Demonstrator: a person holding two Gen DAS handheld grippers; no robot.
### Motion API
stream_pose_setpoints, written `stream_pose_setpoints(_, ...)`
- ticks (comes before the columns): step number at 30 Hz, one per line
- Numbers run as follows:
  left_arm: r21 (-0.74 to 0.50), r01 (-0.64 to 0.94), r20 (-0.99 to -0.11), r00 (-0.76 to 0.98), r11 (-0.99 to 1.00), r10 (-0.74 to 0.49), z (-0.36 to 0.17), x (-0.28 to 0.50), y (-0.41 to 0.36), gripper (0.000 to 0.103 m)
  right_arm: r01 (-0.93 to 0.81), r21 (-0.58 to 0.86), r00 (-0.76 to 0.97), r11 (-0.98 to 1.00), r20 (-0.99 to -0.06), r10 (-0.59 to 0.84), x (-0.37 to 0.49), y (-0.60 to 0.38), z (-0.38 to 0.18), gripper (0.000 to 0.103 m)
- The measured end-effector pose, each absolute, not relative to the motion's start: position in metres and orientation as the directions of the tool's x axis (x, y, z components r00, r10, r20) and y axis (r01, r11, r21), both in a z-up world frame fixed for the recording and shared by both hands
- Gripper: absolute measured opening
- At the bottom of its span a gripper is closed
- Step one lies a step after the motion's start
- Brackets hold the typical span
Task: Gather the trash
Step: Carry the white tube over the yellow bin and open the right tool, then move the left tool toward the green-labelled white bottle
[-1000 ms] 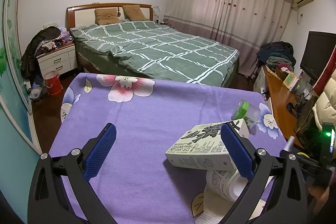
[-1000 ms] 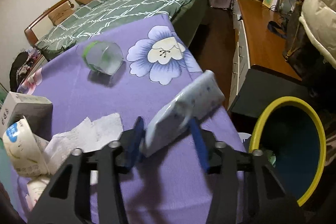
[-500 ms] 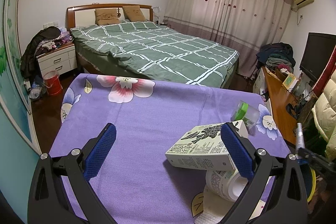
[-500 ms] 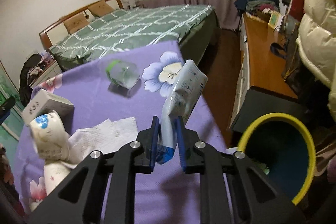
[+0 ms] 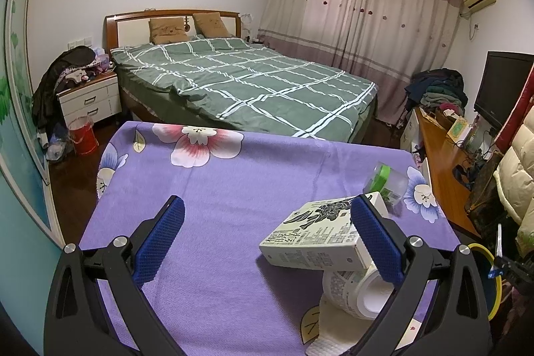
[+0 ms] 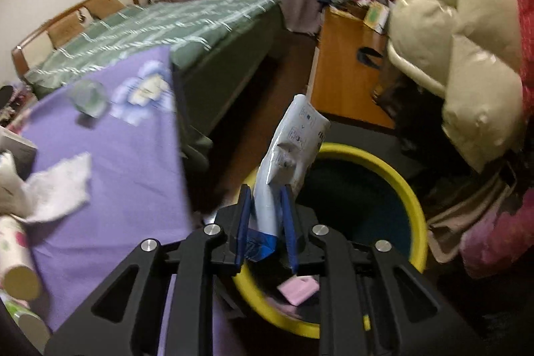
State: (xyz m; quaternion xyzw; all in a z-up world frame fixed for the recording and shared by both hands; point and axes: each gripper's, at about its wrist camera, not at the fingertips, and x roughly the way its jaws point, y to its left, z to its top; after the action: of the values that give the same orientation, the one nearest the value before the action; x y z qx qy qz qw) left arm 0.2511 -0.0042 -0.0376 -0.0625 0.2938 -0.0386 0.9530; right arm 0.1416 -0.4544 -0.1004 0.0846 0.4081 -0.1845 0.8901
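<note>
You are in a home bedroom. You face a made bed (image 5: pixel 247 89) with pillows (image 5: pixel 167 30), a nightstand (image 5: pixel 90 99) and drawn curtains (image 5: pixel 360 32).

A green checked bed (image 5: pixel 247 89) stands before pink curtains (image 5: pixel 360 22), beside a nightstand (image 5: pixel 90 99).

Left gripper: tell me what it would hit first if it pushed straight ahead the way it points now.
The left gripper is open above the purple floral cloth, which it would probably meet first. The carton lies off by its right finger, apparently outside that line, though depth is hard to judge.
</note>
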Motion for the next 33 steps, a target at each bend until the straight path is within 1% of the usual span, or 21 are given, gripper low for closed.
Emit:
stream_pose_setpoints(3, -0.124, 0.039, -0.553, 0.827, 0.992, -0.102, -0.038, 0.250, -0.009, 0.098, 0.427, -0.005, 0.576, 0.904, -0.770, -0.276, 0.127, -0.470, -0.111, 0.028)
stream_pose_setpoints(7, -0.109, 0.050, -0.564, 0.819, 0.993, -0.103, -0.042, 0.250, -0.015, 0.098, 0.419, 0.015, 0.590, 0.908, -0.764, -0.260, 0.113, -0.472, -0.111, 0.028)
stream_pose_setpoints(11, -0.107, 0.046, -0.565, 0.819, 0.993, -0.099, -0.043, 0.238, -0.019, 0.098, 0.374, 0.062, 0.643, 0.925, -0.737, -0.210, 0.103, -0.458, -0.099, 0.035)
stream_pose_setpoints(17, -0.072, 0.051, -0.563, 0.822, 0.996, -0.083, -0.039, 0.199, -0.022, 0.098, 0.254, 0.101, 0.713, 0.962, -0.692, -0.115, 0.096, -0.422, -0.082, 0.037)
stream_pose_setpoints(23, -0.052, 0.041, -0.581, 0.811, 0.998, -0.064, -0.041, 0.140, -0.015, 0.098, 0.211, 0.154, 0.748, 0.965, -0.661, -0.058, 0.088, -0.415, -0.077, 0.038)
stream_pose_setpoints(31, -0.062, 0.003, -0.651, 0.758, 0.998, -0.043, -0.067, 0.066, -0.003, 0.098, 0.196, 0.215, 0.778, 0.957, -0.628, -0.018, 0.073, -0.421, -0.076, 0.039)
stream_pose_setpoints(33, -0.044, -0.008, -0.671, 0.741, 0.999, -0.024, -0.077, 0.053, -0.003, 0.098, 0.194, 0.225, 0.785, 0.955, -0.619, -0.014, 0.069, -0.423, -0.075, 0.039)
